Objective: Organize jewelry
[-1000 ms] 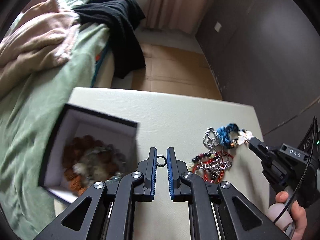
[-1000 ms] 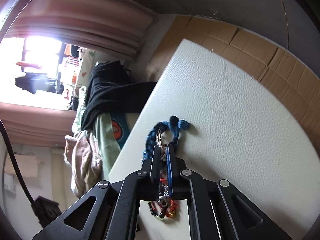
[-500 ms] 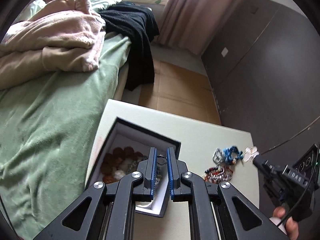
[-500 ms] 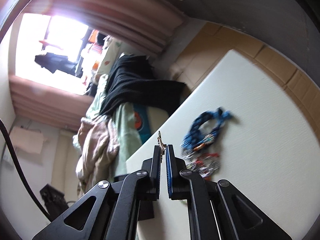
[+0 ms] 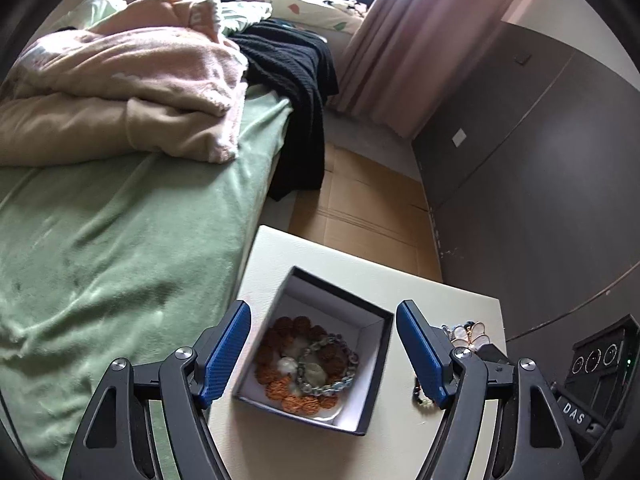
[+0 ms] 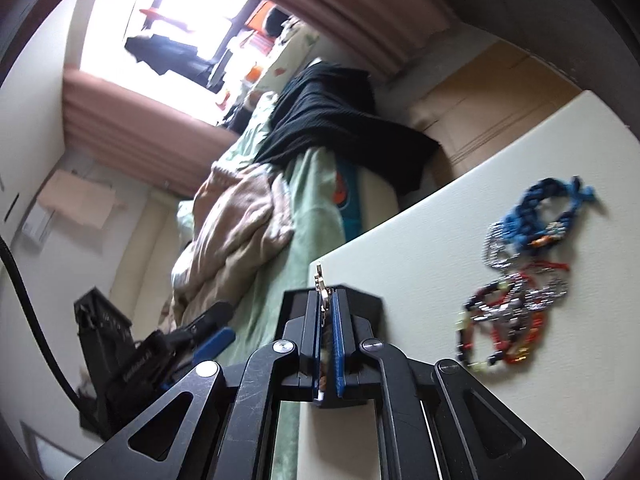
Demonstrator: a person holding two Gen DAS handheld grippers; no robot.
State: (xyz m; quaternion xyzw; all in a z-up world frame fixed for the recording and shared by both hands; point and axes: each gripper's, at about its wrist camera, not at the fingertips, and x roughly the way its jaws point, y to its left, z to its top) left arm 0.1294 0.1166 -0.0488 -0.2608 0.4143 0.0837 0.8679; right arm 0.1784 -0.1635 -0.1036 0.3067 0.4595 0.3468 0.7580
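Note:
An open dark box [image 5: 376,364] with a white lining sits on the white table [image 5: 272,264] and holds brown bead bracelets [image 5: 292,360] and a pale chain bracelet. My left gripper [image 5: 323,308] hangs above it; its jaws are opening and nothing shows between them. My right gripper [image 6: 326,294] is shut on a small white flower-shaped piece [image 5: 472,332], whose metal edge [image 6: 320,280] sticks out past the pads. It hovers beside the box's right edge. A pile of bracelets [image 6: 512,316] and a blue braided one [image 6: 540,208] lie on the table to the right.
A bed with a green cover [image 5: 120,240], a pink blanket [image 5: 132,80] and a black garment [image 5: 296,80] runs along the table's left side. Brown flooring [image 5: 360,200] and a dark wall [image 5: 540,160] lie beyond. The left gripper [image 6: 208,344] shows low left in the right wrist view.
The left gripper carried a small dark ring from the table to over the box and opened; the ring is gone from its fingers. The right gripper lifted the flower piece off the pile toward the box.

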